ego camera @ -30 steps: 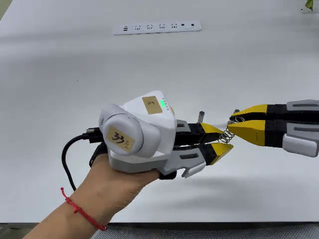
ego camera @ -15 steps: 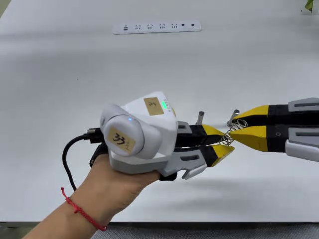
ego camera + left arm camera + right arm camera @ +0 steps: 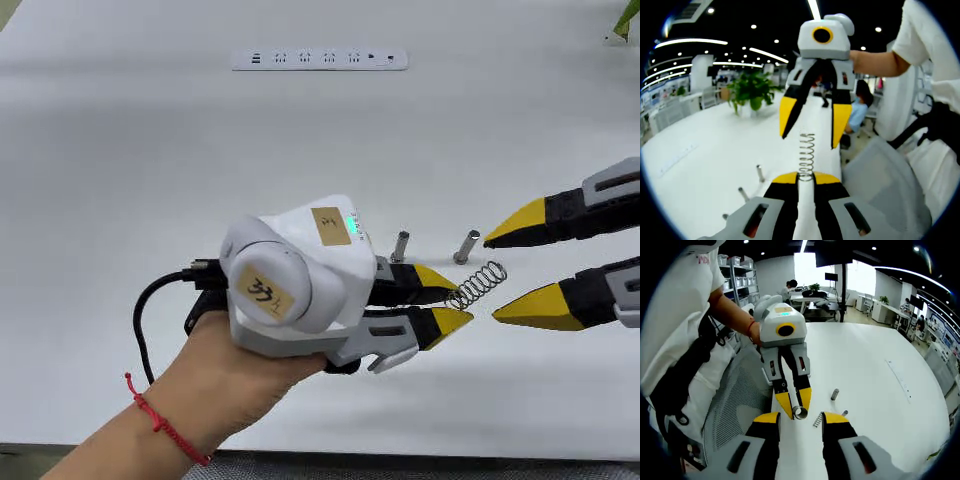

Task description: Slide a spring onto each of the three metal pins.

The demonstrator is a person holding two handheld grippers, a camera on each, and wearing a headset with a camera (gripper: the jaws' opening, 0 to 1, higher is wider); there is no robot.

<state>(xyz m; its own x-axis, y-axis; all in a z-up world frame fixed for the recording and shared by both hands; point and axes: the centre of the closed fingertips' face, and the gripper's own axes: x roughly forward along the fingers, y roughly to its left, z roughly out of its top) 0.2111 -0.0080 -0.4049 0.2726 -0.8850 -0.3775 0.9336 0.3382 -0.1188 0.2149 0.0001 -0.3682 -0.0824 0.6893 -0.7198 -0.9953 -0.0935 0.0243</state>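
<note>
White table (image 3: 150, 200), power strip (image 3: 320, 60) by far edge. Step looks like threading the first spring (image 3: 478, 284); next needs its free end lined up over bare upright pin (image 3: 466, 246), second pin (image 3: 400, 245) beside it. Left claw (image 3: 458, 300) clamped on spring's other end, over table's front half. Right claw (image 3: 491, 278) gaping wide, flanking the free end, no contact.

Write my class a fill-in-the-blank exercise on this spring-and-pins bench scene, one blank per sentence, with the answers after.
1. The left gripper is shut on one end of the spring, while the right gripper has its jaws ____.
2. The spring is not yet on any ____.
3. Two metal pins stand ____ on the table.
Answers: open; pin; upright.
</note>
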